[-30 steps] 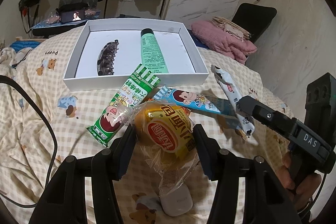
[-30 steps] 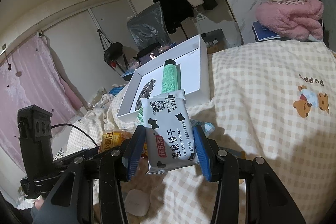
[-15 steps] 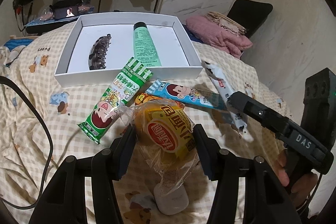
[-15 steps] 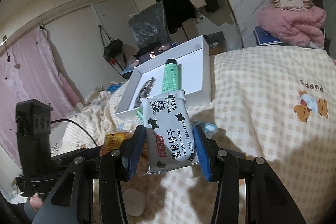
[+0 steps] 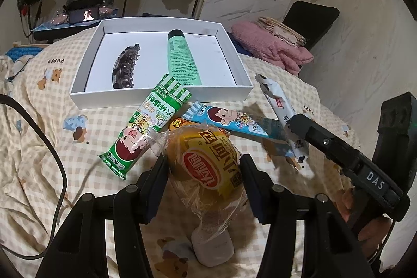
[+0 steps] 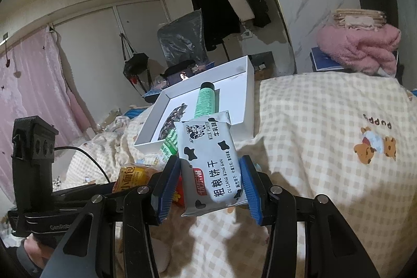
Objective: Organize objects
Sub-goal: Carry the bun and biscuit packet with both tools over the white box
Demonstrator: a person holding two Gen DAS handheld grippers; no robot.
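- Gripping a yellow bun [image 5: 208,158] in clear wrap, the left gripper [image 5: 203,173] has its two fingers pressed on either side of it, held above the checked bedspread [image 5: 52,137].
- In the left view, a white box [image 5: 161,93] lies on the bedspread beyond the bun; inside it are a dark hair clip [image 5: 125,67] and a green tube [image 5: 182,59], apart from each other.
- A green snack bar [image 5: 146,124] leans with its top end on the box's near wall; a blue snack bar [image 5: 229,121] lies just beside it, to the right.
- The right gripper [image 5: 297,129] shows at the right edge, closed on a cow-print packet [image 5: 278,106].
- A small white case [image 5: 213,246] lies under the bun.
- In the right view, the right gripper [image 6: 208,181] clamps the packet [image 6: 211,160] between its blue pads [image 6: 247,184], upright above the bedspread [image 6: 325,134].
- Behind the packet sits the box [image 6: 247,106] with the tube [image 6: 206,100] and clip [image 6: 174,119]; the bun [image 6: 130,176] shows at lower left.
- A pink blanket [image 6: 359,48] lies beyond the bed.
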